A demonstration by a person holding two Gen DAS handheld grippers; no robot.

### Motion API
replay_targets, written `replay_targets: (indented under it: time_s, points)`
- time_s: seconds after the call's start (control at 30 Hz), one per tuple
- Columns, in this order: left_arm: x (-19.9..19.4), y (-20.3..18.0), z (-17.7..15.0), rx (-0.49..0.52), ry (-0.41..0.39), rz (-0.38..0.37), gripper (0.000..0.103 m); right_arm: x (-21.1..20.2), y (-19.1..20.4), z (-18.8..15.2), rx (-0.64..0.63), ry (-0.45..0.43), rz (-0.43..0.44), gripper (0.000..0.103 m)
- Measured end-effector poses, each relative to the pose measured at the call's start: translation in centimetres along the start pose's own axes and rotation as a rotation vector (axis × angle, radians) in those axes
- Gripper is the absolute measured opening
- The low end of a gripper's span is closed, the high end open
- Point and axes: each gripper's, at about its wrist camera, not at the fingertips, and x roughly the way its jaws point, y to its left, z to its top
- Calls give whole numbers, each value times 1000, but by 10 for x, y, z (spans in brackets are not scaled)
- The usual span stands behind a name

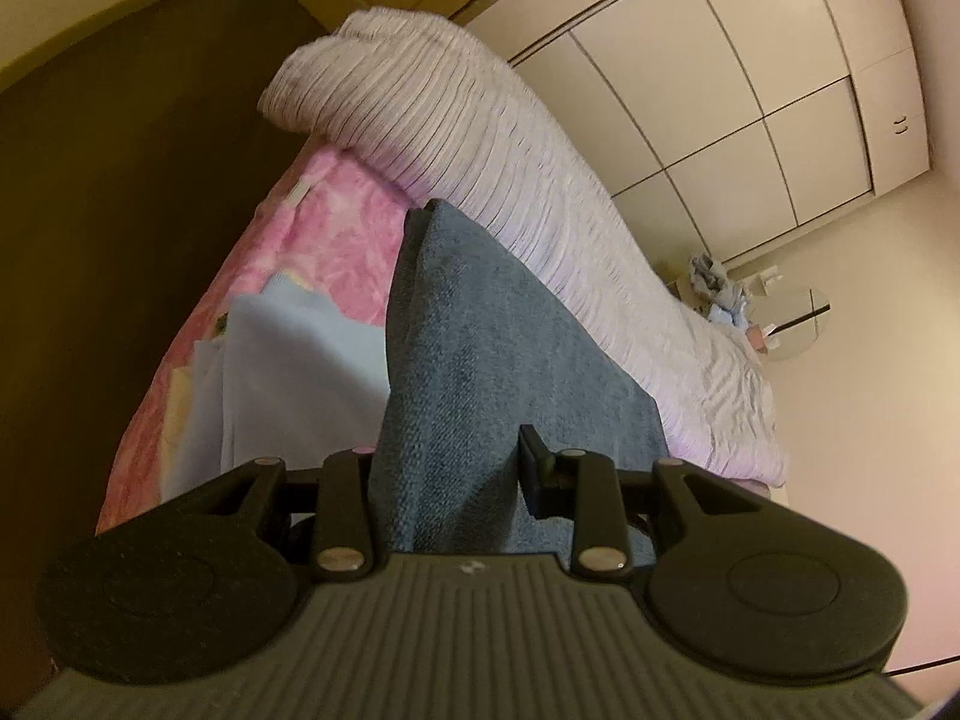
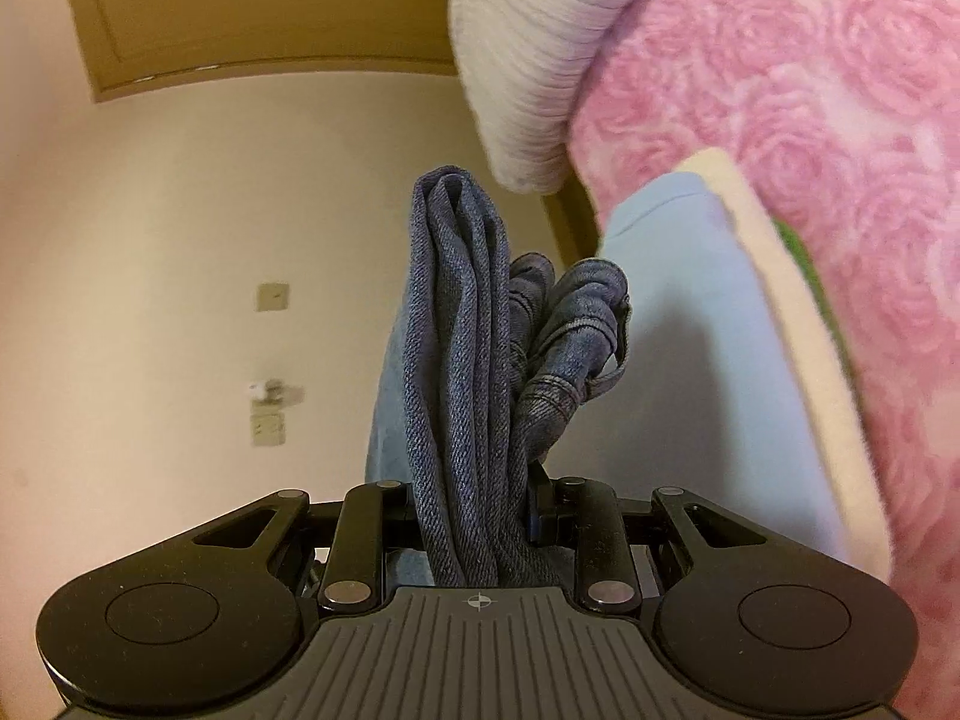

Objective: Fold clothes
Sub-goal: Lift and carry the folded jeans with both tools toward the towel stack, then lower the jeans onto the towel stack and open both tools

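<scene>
Together, the left claw [image 1: 444,474] and right claw [image 2: 474,516] clench folded jeans [image 2: 462,360] beside the bed [image 1: 336,222].

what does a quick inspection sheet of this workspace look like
surface: bed with pink rose-print blanket; striped white duvet bunched on it
job's things: folded blue jeans carried by both grippers; light blue garment lying on the blanket over a cream one
clutter: heap of bluish clothes on a far stand
grippers: left gripper and right gripper, jaws closed on the jeans
cables: thin cable by the left gripper
surroundings: white wardrobe, brown door, wall switches, round mirror
</scene>
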Motion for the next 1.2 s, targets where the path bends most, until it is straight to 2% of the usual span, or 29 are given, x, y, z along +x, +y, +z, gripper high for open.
replay_targets:
  time_s: [0.17,0.27,0.3,0.37,0.4,0.47,0.57,0.63,0.7,0.77,0.83,0.9,0.97,1.03,1.13,1.2]
  points:
    - [18,12,4,-3,14,6,28,3,-11,12,20,-18,-24,26]
    - [30,19,5,14,33,44,28,9,-16,14,13,-34,-61,29]
    - [36,22,4,15,50,77,28,12,-19,14,14,-45,-102,35]
    - [48,28,0,12,75,143,30,20,-25,13,26,-70,-244,48]
    - [49,29,-2,11,69,146,31,23,-27,13,32,-82,-313,50]
    - [38,29,-4,0,28,153,31,18,-24,12,3,-95,-324,50]
    - [13,25,-6,-12,-52,199,31,-2,0,6,-161,-170,-398,50]
    - [-8,20,-7,-16,-112,244,25,-16,21,0,-292,-205,-469,50]
    - [-30,8,-13,32,-154,279,18,-23,42,-16,-477,-194,-532,50]
    - [-43,-11,-27,134,-150,302,13,-23,64,-42,-705,-169,-618,49]
    - [-50,-31,-44,249,-123,320,9,-19,77,-75,-912,-135,-650,47]
    - [-43,-39,-62,348,-65,358,7,-2,77,-107,-1035,-77,-669,41]
    - [-29,-36,-74,392,-22,409,7,16,73,-129,-1104,-9,-714,38]
    - [-16,-29,-84,418,15,452,7,35,66,-141,-1119,38,-735,37]
    - [-4,-11,-86,349,31,463,7,72,44,-142,-1075,112,-811,37]
    - [-4,-9,-83,327,39,462,7,85,37,-142,-1071,128,-859,37]
